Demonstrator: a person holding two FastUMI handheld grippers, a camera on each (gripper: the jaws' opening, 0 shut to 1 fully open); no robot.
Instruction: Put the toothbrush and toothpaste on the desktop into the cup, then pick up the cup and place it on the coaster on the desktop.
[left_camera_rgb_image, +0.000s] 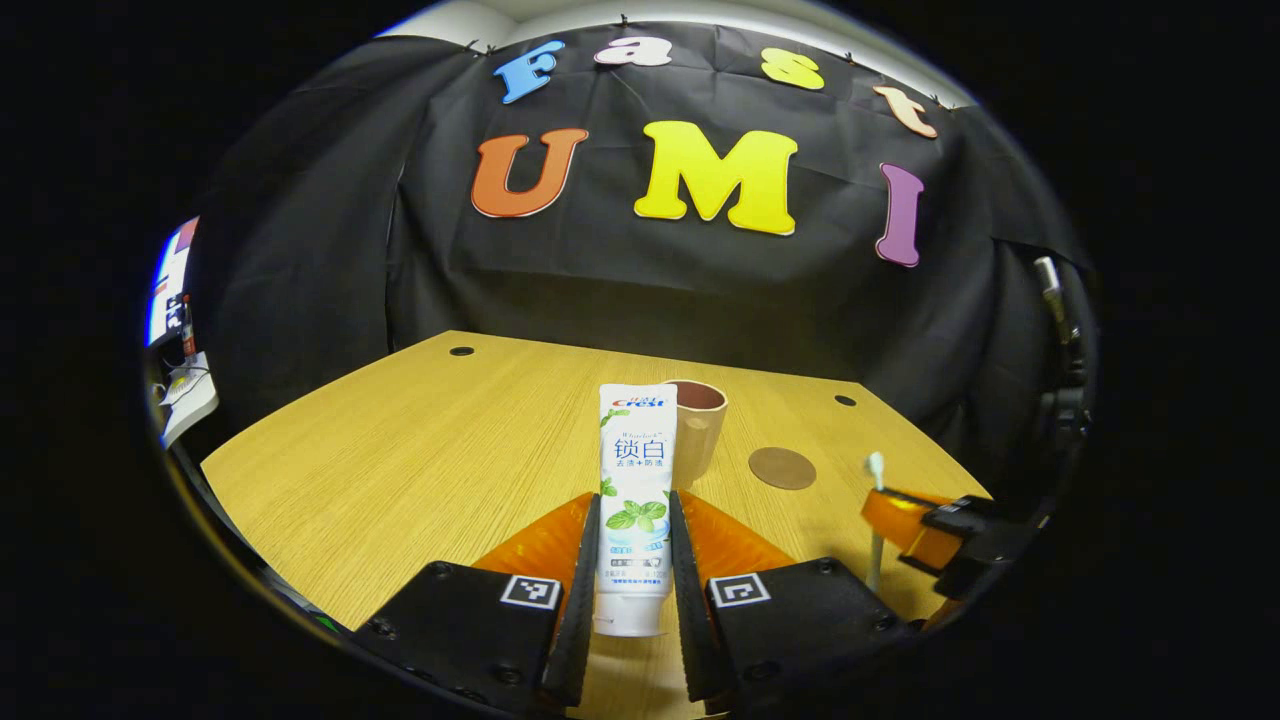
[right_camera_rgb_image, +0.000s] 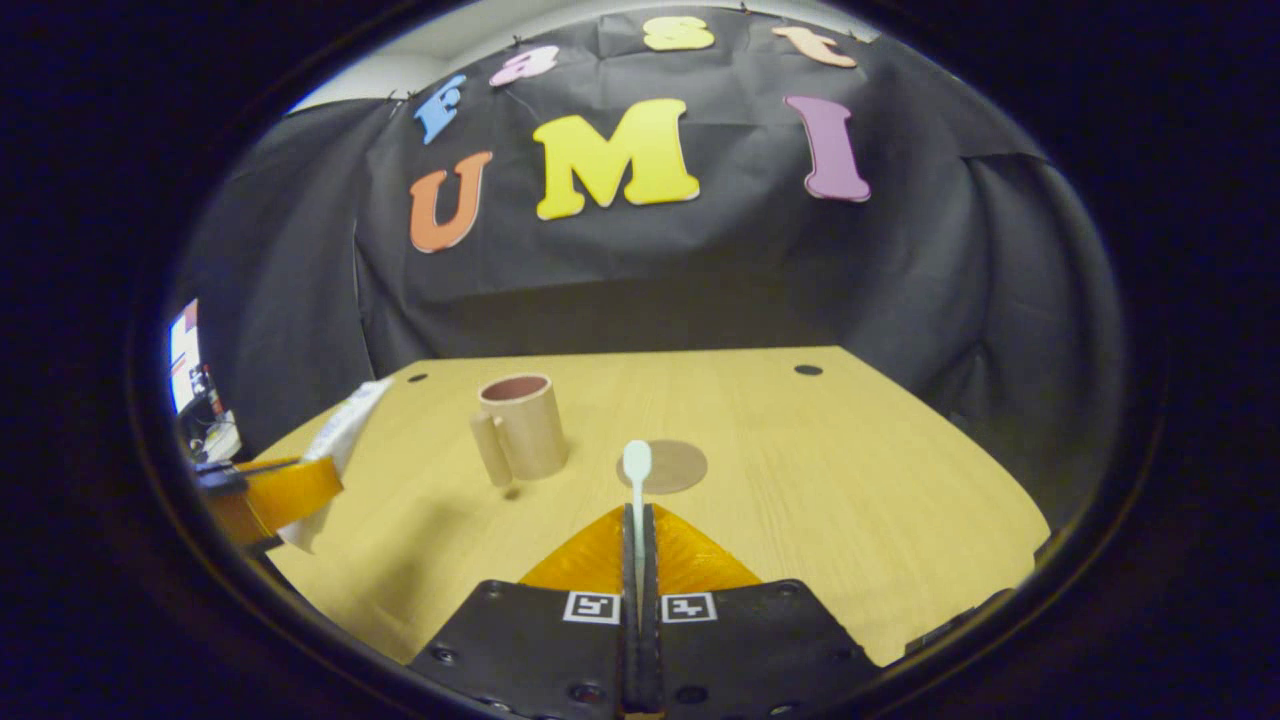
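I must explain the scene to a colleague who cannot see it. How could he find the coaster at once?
Look at the wooden desk in front of the black cloth wall. Near its middle stands a tan cup with a handle. The coaster lies just beside the cup: a flat brown disc, the only round, low thing on the desk.

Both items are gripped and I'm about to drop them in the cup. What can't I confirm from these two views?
- Cup inside: rim is seen side-on in the right gripper view; the toothpaste covers part of the cup in the left gripper view.
- Toothbrush bristles: too small in the right gripper view.
- Toothbrush handle: hidden between the right gripper fingers.
- Coaster: its near-left edge is behind the toothbrush head.
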